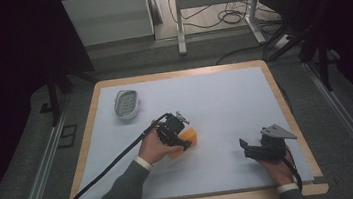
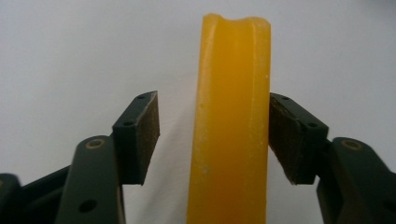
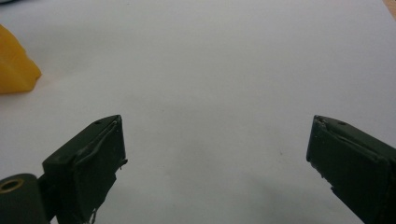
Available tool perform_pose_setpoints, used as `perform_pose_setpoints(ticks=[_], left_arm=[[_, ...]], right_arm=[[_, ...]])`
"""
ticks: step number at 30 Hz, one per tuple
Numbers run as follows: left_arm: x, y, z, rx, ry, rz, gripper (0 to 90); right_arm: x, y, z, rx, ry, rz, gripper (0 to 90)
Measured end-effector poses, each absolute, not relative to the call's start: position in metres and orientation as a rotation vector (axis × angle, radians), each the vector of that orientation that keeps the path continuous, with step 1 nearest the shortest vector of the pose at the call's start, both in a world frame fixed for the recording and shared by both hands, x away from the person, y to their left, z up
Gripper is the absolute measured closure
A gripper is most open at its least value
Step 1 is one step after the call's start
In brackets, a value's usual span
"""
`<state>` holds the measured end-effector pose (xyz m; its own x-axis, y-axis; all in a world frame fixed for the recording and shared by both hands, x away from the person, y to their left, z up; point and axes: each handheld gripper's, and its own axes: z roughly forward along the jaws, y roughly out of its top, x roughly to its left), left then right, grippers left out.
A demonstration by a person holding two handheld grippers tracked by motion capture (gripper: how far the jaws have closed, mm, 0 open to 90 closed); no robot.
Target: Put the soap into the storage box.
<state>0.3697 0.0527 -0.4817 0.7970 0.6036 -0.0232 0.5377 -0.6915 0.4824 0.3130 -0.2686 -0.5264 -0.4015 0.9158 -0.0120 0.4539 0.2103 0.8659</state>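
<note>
I see the white table (image 1: 224, 94) with its wooden rim running all round, and most of its surface lies bare, widest toward the far edge and through the middle between my two hands. A small white oval dish (image 1: 126, 104) sits near the far left corner, well apart from everything. My left gripper (image 2: 214, 135) is down over the yellow block (image 2: 232, 121), left of centre; one pad touches its side, the other stands off with a gap, so it is not yet clamped. My right gripper (image 3: 215, 149) rests near the right front edge, jaws spread wide with nothing between them.
</note>
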Motion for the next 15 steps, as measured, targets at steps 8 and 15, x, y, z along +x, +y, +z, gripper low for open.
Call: perform_pose_setpoints(ticks=[8, 15], left_arm=[[0.3689, 0.0496, -0.4867, 2.541, 0.838, 0.151, 59.0], [0.3682, 0.0504, -0.4858, 2.546, 0.832, 0.155, 61.1]], right_arm=[[0.3130, -0.2685, -0.5264, 1.265, 1.950, 1.116, 4.6], [0.3129, -0.2685, -0.5264, 1.265, 1.949, 1.116, 4.6]])
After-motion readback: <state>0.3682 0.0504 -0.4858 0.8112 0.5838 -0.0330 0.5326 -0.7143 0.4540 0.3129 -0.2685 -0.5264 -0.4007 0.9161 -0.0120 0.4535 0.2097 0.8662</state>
